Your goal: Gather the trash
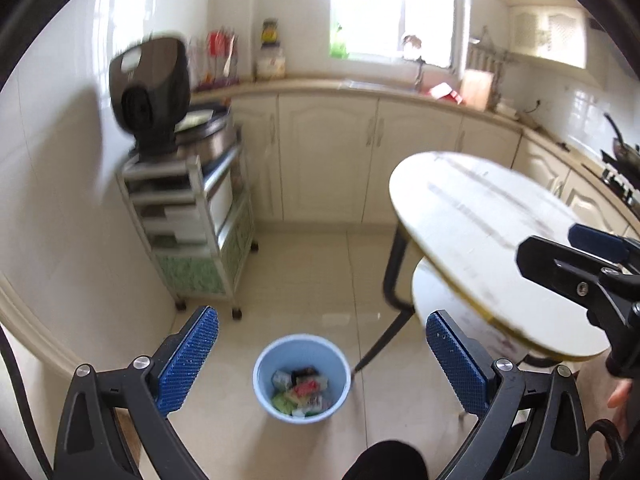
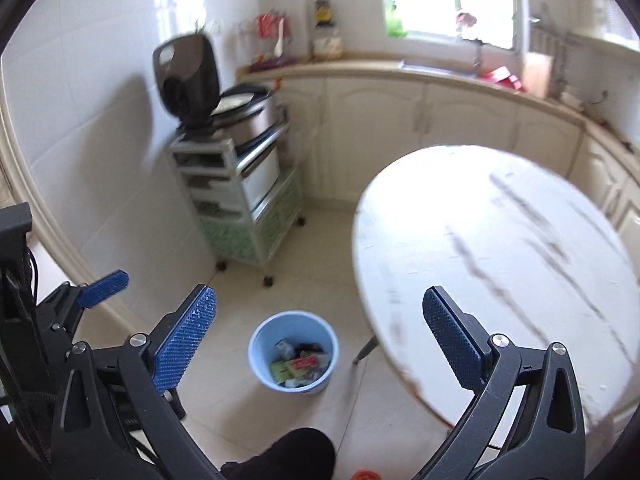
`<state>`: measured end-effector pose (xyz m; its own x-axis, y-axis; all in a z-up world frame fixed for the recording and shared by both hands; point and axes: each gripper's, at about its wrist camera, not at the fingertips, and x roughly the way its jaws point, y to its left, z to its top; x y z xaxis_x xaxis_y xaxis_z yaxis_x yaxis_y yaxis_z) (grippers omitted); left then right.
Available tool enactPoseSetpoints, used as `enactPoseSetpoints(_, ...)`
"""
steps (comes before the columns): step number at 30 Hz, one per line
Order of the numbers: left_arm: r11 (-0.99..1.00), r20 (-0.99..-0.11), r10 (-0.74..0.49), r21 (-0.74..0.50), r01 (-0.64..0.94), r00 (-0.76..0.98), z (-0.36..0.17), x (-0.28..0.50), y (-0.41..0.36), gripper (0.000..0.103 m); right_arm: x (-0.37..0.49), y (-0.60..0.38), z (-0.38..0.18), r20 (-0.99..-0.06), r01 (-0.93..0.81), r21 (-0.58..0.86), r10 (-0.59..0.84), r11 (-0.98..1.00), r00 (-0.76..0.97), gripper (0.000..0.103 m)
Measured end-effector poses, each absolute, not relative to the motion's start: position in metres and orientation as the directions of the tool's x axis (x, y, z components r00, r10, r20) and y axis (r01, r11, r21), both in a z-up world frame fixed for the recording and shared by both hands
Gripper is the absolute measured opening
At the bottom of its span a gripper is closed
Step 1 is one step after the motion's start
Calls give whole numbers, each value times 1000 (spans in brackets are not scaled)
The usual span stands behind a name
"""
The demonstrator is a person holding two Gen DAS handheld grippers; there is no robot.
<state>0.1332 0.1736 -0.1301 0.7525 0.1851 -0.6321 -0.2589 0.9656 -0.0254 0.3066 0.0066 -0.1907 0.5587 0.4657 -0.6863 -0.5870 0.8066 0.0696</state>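
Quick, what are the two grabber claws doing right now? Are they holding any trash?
Left gripper: open, holding nothing.
Right gripper: open, holding nothing.
The trash is already in the blue bin.

The bin (image 1: pixel 302 376) stands on the floor (image 1: pixel 304 280) left of the table (image 1: pixel 492 240), wrappers (image 1: pixel 301 394) inside it.

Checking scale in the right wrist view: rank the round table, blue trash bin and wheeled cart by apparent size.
1. Round table, clearly largest, though nearest the camera.
2. Wheeled cart.
3. Blue trash bin, smallest.
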Motion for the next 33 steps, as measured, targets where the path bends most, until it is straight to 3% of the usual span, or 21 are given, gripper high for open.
enactPoseSetpoints(10,994,-449,85,-28,-110,889,-73,66,67,102,270,-120,-126,-534,-332,0,280,943,797,103)
enactPoseSetpoints(19,1000,-263,-12,-14,9,965,-29,-30,18,102,206,-196,-74,-382,-223,9,210,975,900,103)
enactPoseSetpoints(27,999,-131,-8,42,13,991,-26,-119,4,102,156,-226,-44,-268,-186,4,180,983,946,103)
enactPoseSetpoints(33,998,-118,-48,42,53,992,-51,-133,17,102,135,-243,-33,-218,-158,3,155,987,964,103)
